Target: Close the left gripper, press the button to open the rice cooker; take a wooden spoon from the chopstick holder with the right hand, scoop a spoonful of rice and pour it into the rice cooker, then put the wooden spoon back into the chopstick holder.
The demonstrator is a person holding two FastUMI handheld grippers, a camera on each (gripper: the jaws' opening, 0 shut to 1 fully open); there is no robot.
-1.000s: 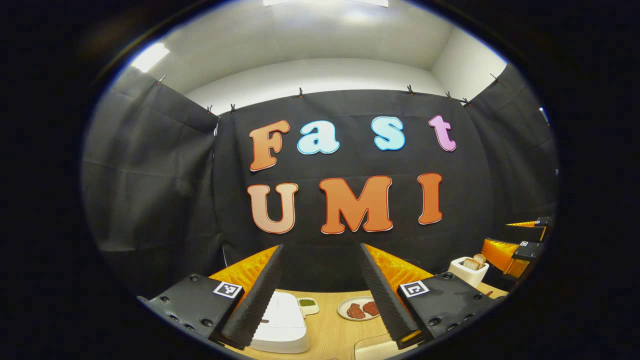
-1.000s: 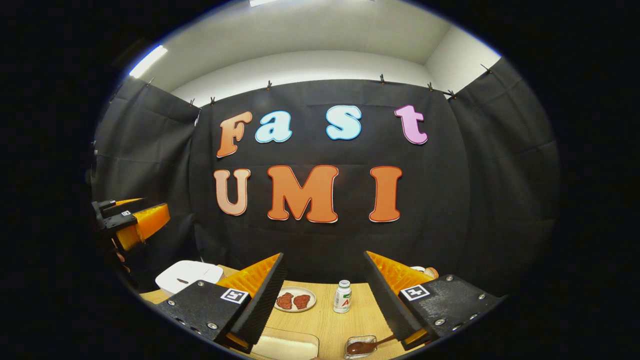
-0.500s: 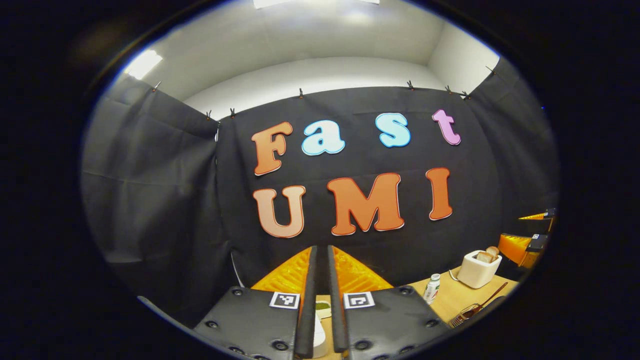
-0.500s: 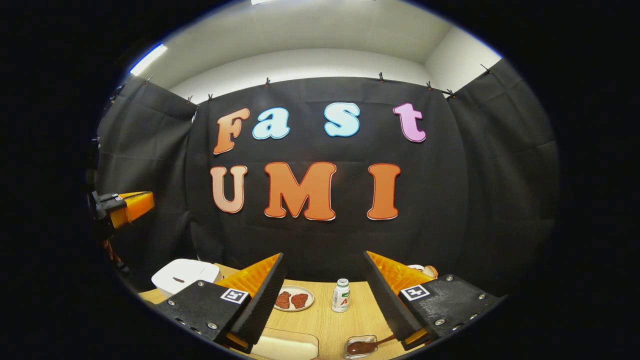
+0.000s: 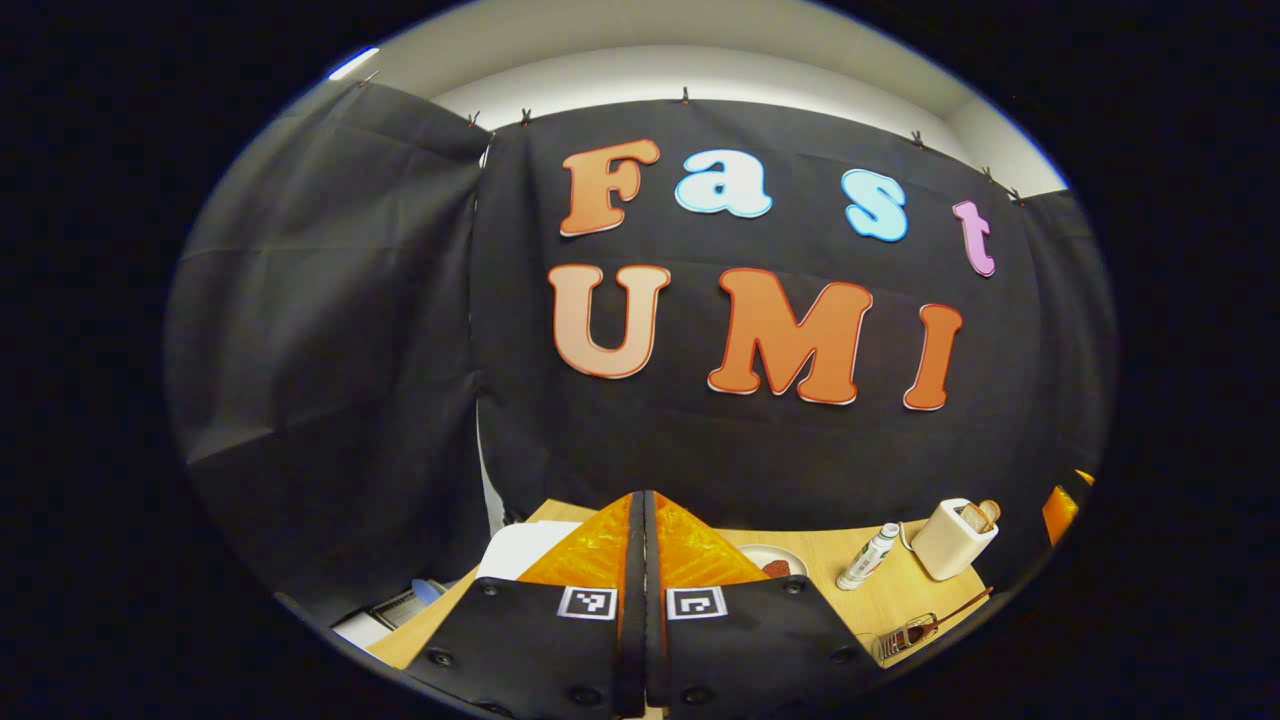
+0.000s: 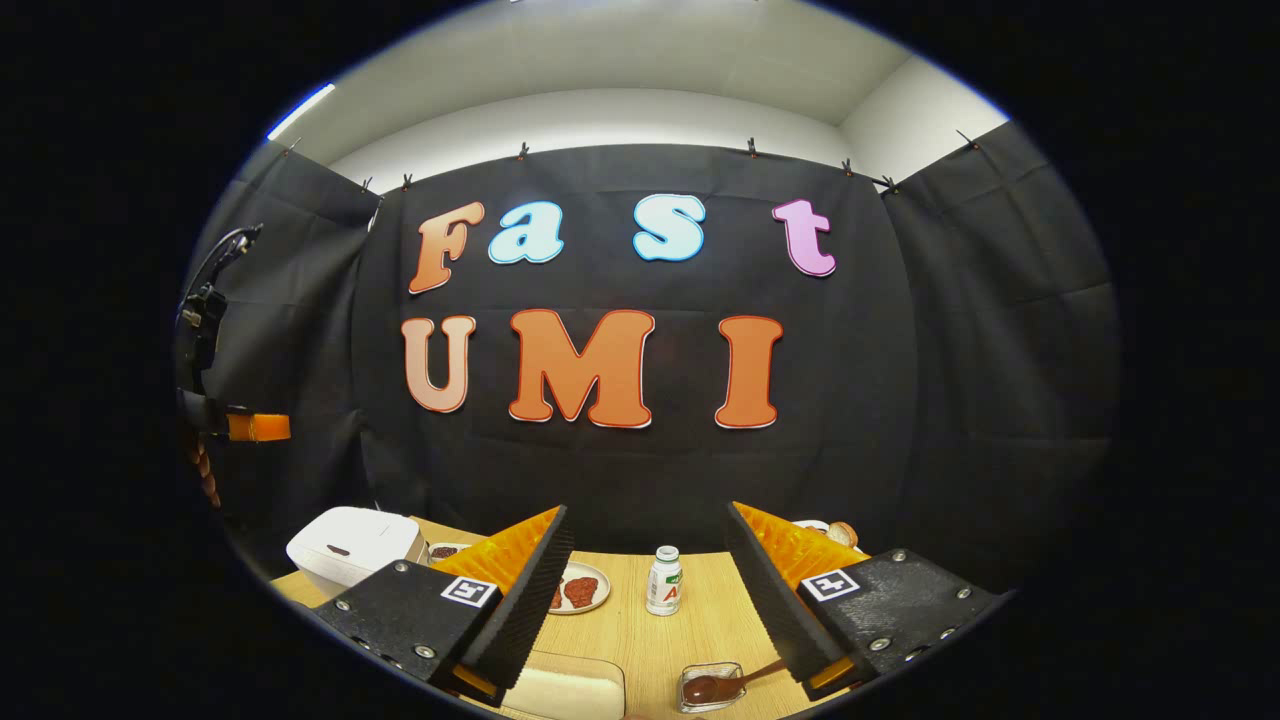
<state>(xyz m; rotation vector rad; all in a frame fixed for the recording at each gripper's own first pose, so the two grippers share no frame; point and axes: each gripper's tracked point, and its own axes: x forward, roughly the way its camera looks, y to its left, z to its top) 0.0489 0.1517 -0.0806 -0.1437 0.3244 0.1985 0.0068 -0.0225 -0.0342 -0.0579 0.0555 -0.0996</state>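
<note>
Left gripper (image 5: 643, 600), jaws pressed together on nothing to form a blunt tip for the button, hovers above the white rice cooker (image 6: 352, 545) at the worktop's (image 6: 640, 625) left end; right gripper (image 6: 648, 600) waits with jaws wide and empty above the wooden spoon (image 6: 725, 684).

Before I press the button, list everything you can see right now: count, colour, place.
rice cooker: one, white, lid down, table's left end
plate: one, pale, two reddish-brown pieces on it, mid-table
bottle: one, white with green cap, upright, right of the plate
toaster: one, cream, bread sticking out, far right
wooden spoon: one, brown, bowl resting in a clear holder, near edge
tray: one, pale, near edge
table: one, light wood
left gripper: jaws together, holding nothing, above the table
right gripper: jaws wide apart, holding nothing
</note>
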